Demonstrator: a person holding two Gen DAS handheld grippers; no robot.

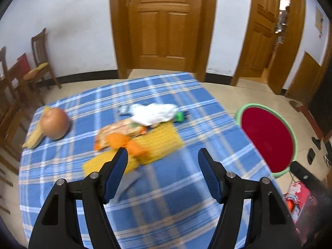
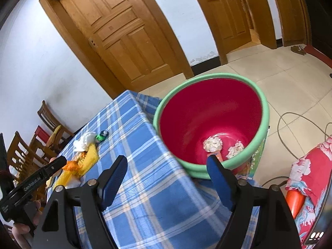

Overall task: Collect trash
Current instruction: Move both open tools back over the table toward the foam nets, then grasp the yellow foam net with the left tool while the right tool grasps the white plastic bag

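Where the left wrist view looks down, a table covered by a blue checked cloth (image 1: 166,186) fills the lower frame.
- Left gripper (image 1: 161,152): jaws apart, nothing between the blue pads; it hangs above the near half of the cloth.
- Yellow mat (image 1: 161,143): flat near the middle of the cloth, just beyond the fingertips.
- Orange wrapper (image 1: 126,143): lying on the mat's left part, blurred.
- Printed packet (image 1: 116,129): touching the wrapper, partly on the mat's far left edge.
- White crumpled tissue (image 1: 153,113): past the mat, toward the far edge.
- Small green item (image 1: 178,116): just right of the tissue; too blurred to name.
- Round orange fruit (image 1: 55,123): near the left edge, resting beside a yellowish strip (image 1: 34,139).
- Red basin with green rim (image 1: 267,139): off the table's right edge, lower than the tabletop.
- Wooden doors (image 1: 164,25) and chairs (image 1: 41,62) along the walls.

Right wrist view.
- Right gripper (image 2: 168,161): jaws spread wide with nothing between them, held over the cloth's (image 2: 145,197) right edge.
- Basin (image 2: 209,124): right beside that edge, its rim (image 2: 263,112) near the right fingertip; two white paper wads (image 2: 212,144) and a small orange scrap lie at its bottom.
- Tissue (image 2: 84,142), green item (image 2: 100,137), mat (image 2: 89,159) and wrapper (image 2: 71,165): grouped toward the cloth's far left part.
- Left gripper (image 2: 60,161): one black finger enters from the left edge, close over the wrapper; a hand (image 2: 20,228) grips its handle.
- Flowered red fabric (image 2: 311,176) at the right edge; a cable (image 2: 282,128) on the tiled floor.
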